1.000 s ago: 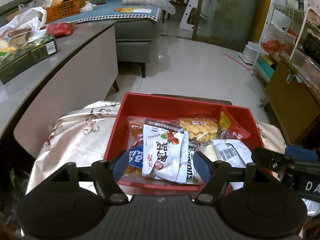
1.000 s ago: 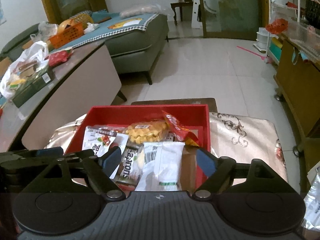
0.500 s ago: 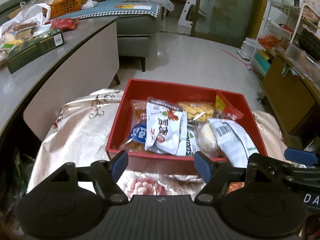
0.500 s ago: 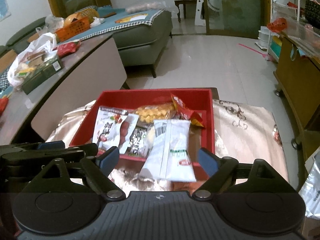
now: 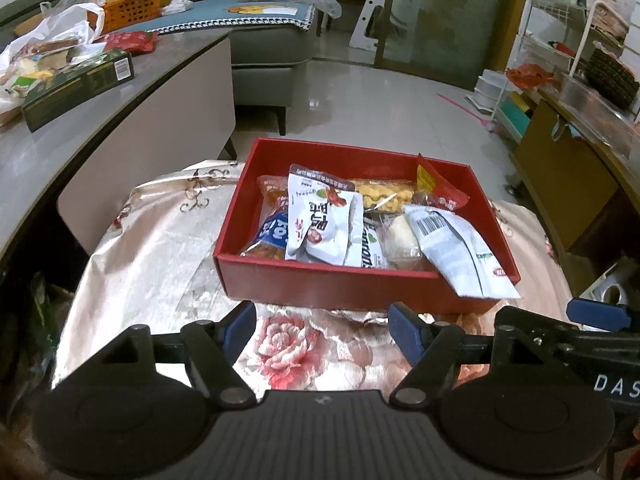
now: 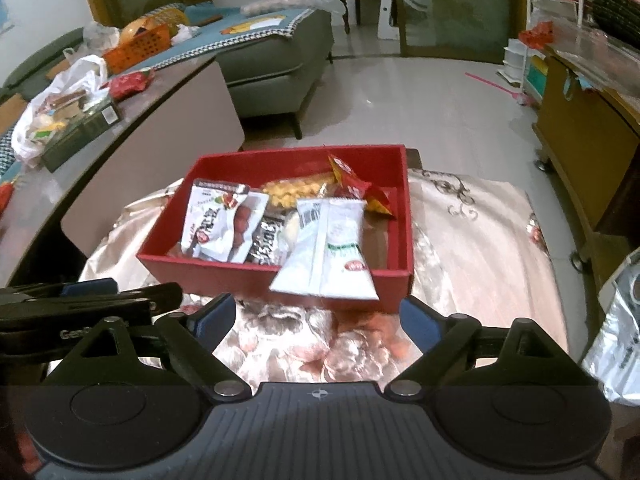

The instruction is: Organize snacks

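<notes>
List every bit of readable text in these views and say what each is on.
"DAS", cut off at the frame edge: right gripper body, seen in the left wrist view.
"Gen", the rest hidden: left gripper body, seen in the right wrist view.
"Fo", partial: blue packet in the red box.
Chinese print on the white date packet: too blurred to read.
Barcode digits and red logo on the long white packet: too small.

A grey sofa [image 5: 264, 46] stood at the back. Left of it lay an orange basket [image 5: 130, 0], a green box [image 5: 78, 82] and a white bag [image 5: 48, 40].
</notes>
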The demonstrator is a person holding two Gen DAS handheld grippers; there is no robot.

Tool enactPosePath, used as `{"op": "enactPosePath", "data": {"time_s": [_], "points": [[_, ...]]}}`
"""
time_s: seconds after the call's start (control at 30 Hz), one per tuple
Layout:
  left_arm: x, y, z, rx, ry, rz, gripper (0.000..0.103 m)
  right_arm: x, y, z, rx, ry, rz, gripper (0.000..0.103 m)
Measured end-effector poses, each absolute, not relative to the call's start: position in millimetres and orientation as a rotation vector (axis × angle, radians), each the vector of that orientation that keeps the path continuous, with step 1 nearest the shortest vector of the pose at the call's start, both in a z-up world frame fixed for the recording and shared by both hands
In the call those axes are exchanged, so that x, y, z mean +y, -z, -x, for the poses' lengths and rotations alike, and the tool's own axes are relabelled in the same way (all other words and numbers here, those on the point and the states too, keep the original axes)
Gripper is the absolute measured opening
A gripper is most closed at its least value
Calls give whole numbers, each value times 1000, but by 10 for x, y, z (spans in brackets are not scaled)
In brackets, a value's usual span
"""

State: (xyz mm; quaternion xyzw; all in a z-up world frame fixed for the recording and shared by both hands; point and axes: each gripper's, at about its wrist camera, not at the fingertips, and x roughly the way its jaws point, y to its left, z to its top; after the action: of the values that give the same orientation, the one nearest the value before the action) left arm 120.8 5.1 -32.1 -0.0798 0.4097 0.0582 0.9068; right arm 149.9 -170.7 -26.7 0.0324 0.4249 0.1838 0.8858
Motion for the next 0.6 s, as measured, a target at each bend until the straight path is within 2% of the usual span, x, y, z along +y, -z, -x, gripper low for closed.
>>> {"op": "enactPosePath", "data": {"time_s": [0.23, 0.33, 0.6], "points": [[-15, 327, -1022, 846, -111, 147, 68, -1790, 315, -1380, 902, -358, -70, 93], [-61, 330, -937, 844, -103, 137, 72, -1800, 338, -1328, 910, -359, -68, 94], [-147, 328, -748, 844, -104, 94, 72, -1829, 334, -1170, 911, -361, -69, 94]]}}
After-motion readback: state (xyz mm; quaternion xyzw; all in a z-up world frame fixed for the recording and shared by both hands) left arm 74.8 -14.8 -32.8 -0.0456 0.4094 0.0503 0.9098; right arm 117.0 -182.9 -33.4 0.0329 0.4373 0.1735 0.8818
